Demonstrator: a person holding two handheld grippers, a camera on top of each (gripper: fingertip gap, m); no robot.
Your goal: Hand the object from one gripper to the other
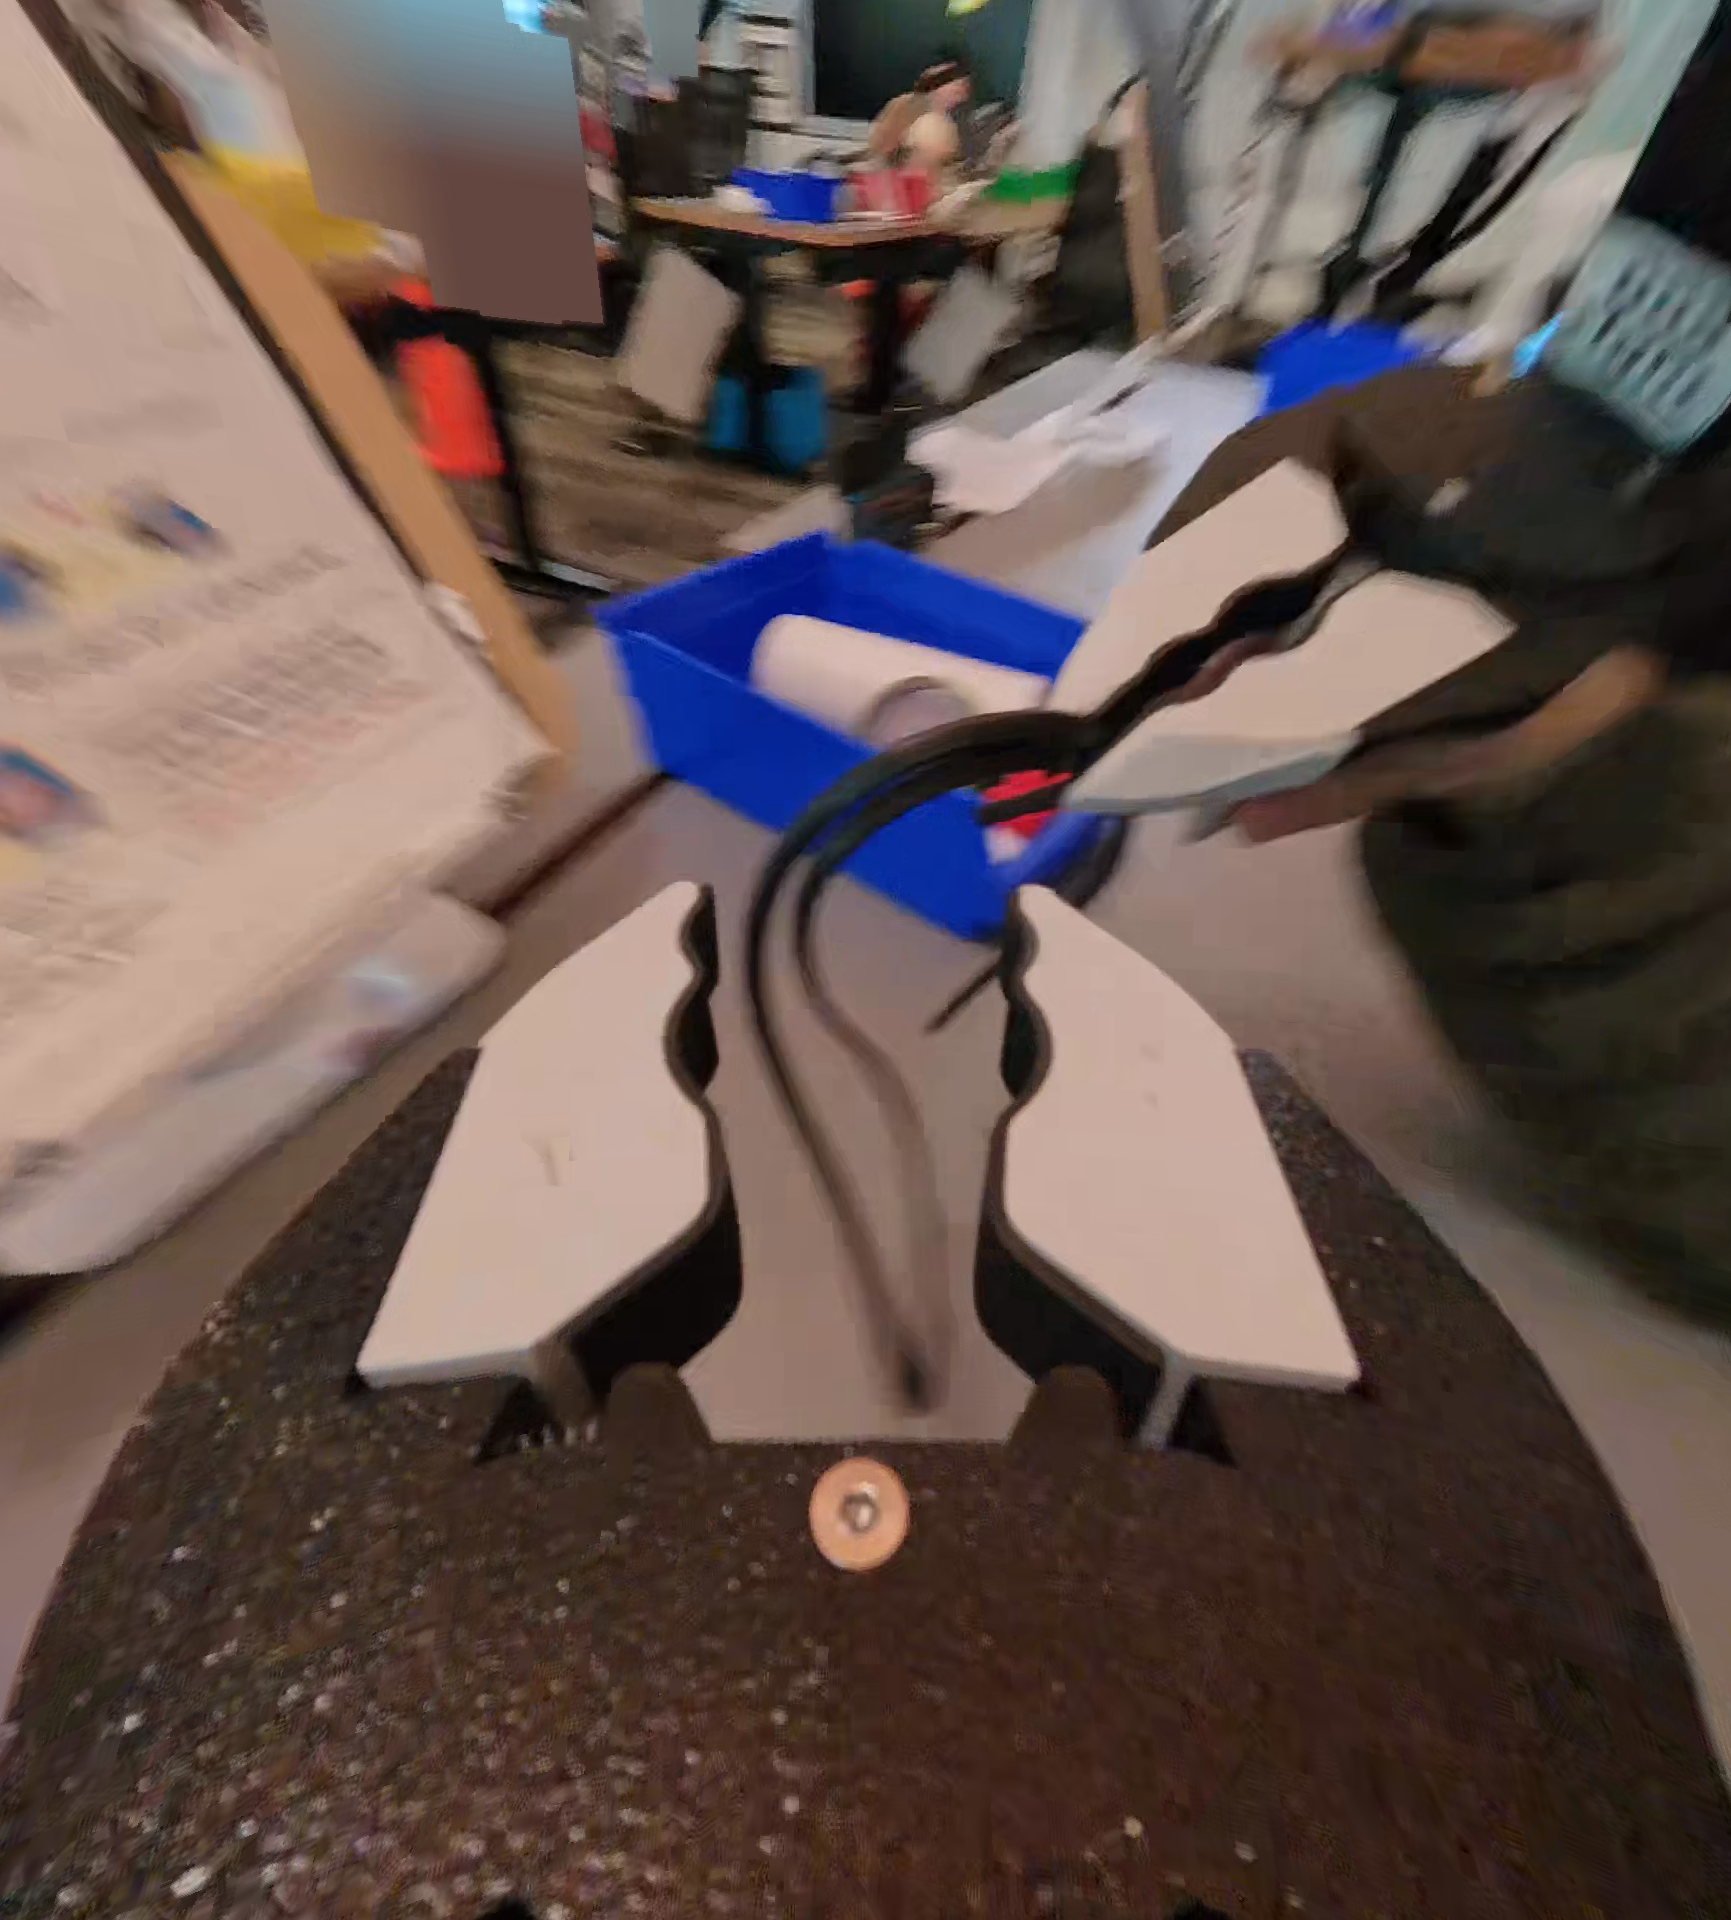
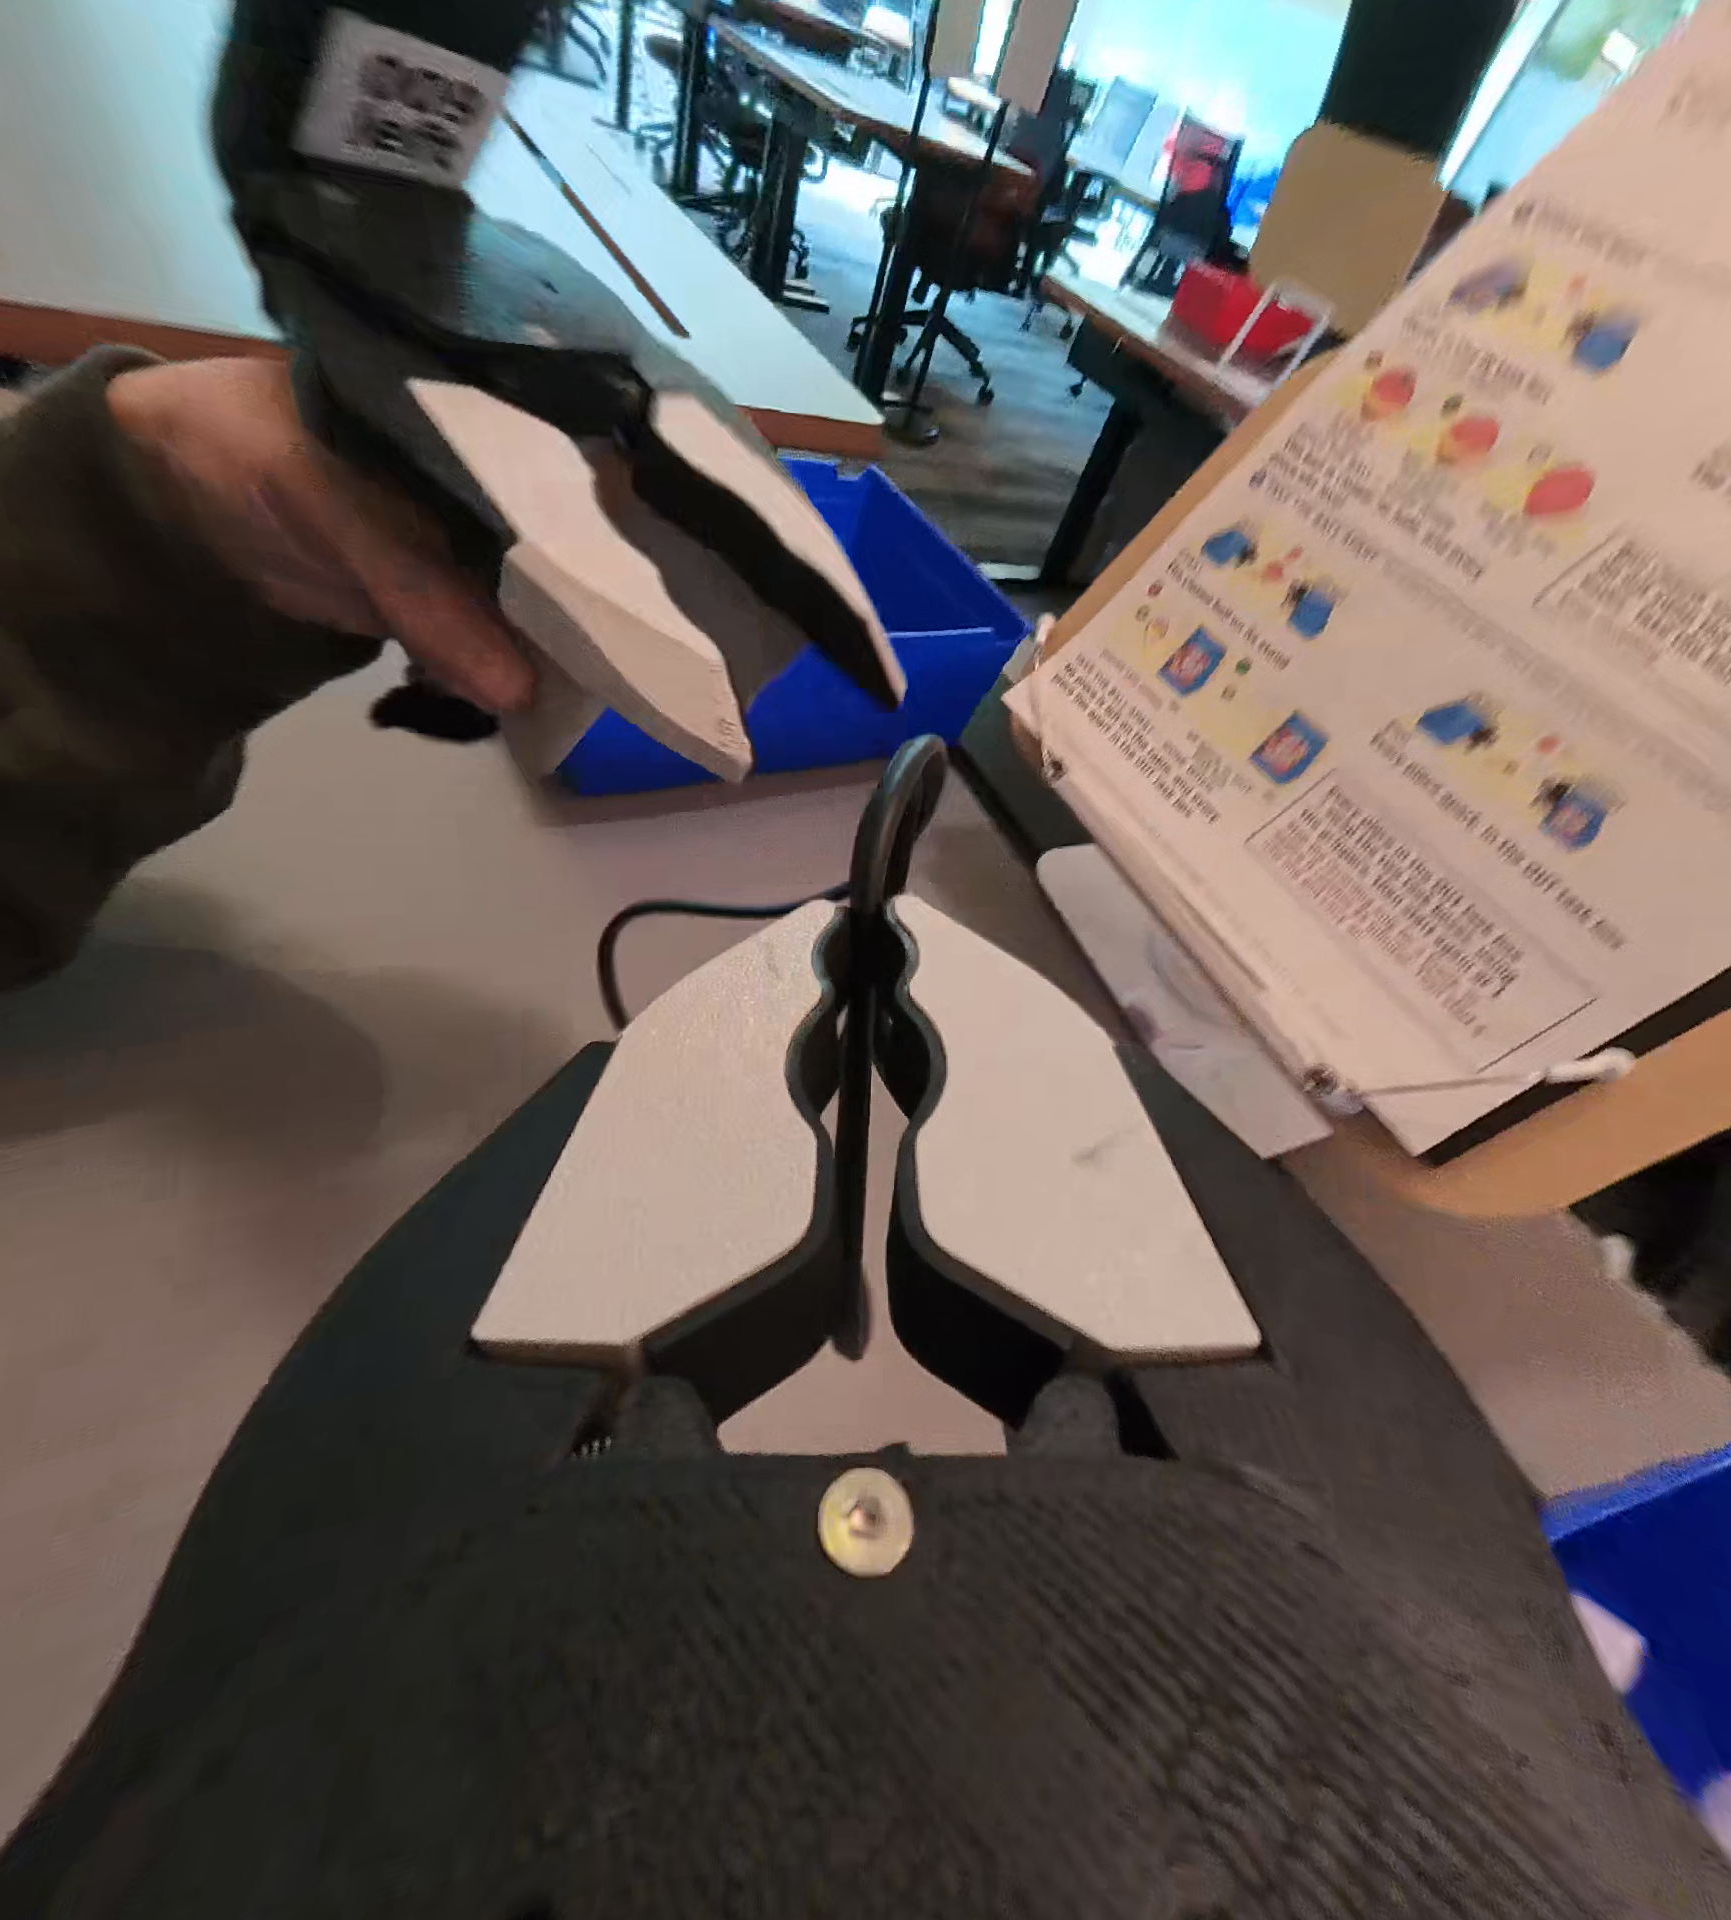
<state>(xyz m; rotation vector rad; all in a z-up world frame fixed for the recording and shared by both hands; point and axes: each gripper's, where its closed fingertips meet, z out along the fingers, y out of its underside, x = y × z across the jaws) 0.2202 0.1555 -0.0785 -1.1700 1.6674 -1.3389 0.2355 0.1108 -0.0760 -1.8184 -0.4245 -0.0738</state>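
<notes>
Between the gaping left claw (image 1: 856, 925), a black cable (image 1: 788, 997) hangs from the clamped right claw (image 2: 869, 914).

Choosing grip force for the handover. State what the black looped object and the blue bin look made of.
Black loop: looks like rubber or plastic-sheathed cable, smooth with a dull sheen, and it bends in a free curve out of the right claw. Blue bin: probably moulded hard plastic, with an even glossy colour and thin straight walls.
</notes>
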